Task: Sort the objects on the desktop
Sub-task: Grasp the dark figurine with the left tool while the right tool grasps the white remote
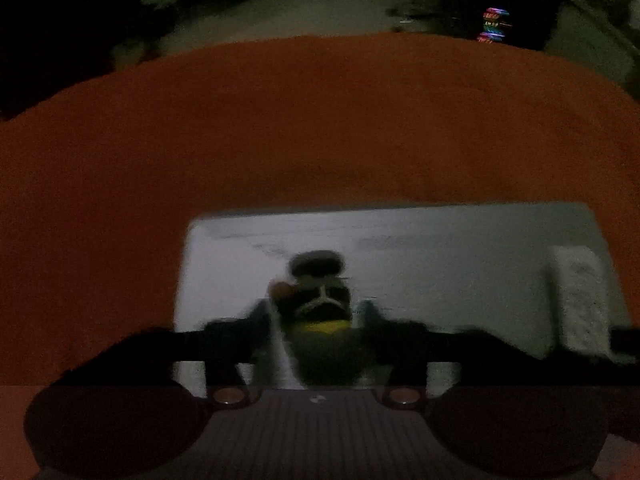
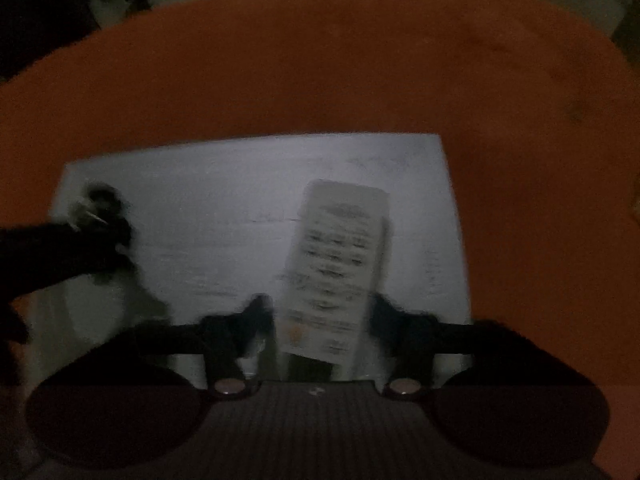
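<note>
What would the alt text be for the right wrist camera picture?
Dim, blurred fisheye view: the right gripper has its jaws on either side of a white remote control over a white sheet on an orange tablecloth. At the left edge the other gripper, dark, holds a small dark object.

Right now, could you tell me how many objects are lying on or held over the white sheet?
2: a dark toy figure between the left gripper fingers, and a white remote between the right gripper fingers. Blur may hide more on the white sheet.
</note>
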`<state>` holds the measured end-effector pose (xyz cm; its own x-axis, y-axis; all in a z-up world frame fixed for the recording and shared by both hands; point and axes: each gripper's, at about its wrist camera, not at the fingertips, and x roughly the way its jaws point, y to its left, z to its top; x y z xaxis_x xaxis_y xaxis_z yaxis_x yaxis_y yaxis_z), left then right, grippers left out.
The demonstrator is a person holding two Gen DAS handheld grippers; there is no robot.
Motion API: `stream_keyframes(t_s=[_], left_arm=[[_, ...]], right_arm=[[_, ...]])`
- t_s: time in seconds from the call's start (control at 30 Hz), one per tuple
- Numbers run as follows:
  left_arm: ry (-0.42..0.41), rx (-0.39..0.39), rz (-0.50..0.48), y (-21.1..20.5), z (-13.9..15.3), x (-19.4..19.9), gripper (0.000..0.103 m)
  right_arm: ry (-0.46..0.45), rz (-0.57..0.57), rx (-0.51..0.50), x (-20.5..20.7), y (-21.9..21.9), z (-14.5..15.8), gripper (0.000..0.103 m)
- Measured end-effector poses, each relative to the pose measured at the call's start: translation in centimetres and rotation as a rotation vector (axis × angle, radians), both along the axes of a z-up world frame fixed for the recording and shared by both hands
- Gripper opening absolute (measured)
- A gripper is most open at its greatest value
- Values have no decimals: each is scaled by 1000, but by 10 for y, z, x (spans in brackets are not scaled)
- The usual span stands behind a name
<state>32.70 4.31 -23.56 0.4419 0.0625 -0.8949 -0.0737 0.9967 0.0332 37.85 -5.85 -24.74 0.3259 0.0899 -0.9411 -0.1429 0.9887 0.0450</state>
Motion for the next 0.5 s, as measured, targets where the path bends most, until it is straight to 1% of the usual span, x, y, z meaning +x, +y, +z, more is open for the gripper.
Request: stream_keyframes(t_s=[0.07,0.1,0.13,0.17,0.23,0.3,0.33,0.4,0.43,0.5], left_arm=[[14,-5,-4,-1,6,-3,34],[20,-2,-3,-1,10,-5,34],[27,1,-2,-1,14,-7,34],[25,-13,1,3,19,-8,34],[5,-40,-28,2,45,-21,34],[-4,-62,-66,-4,82,-40,34],[-17,-72,-88,-8,104,-51,34],[-52,-99,-175,-17,142,-76,34],[-72,-101,-203,-22,162,-92,34],[-82,-108,-220,-27,184,-115,34]], right_arm=[[-22,-16,38,-4,-3,1,50],[-20,-28,74,-6,-6,4,49],[-7,-39,118,-9,-17,12,49],[0,-50,166,-12,-27,21,48],[13,-72,263,-19,-48,40,47],[-9,-63,267,-28,-60,62,40],[-21,-57,266,-32,-66,74,21],[-33,-29,276,-44,-76,96,20],[-53,-3,278,-52,-78,106,20],[-85,54,232,-65,-80,119,20]])
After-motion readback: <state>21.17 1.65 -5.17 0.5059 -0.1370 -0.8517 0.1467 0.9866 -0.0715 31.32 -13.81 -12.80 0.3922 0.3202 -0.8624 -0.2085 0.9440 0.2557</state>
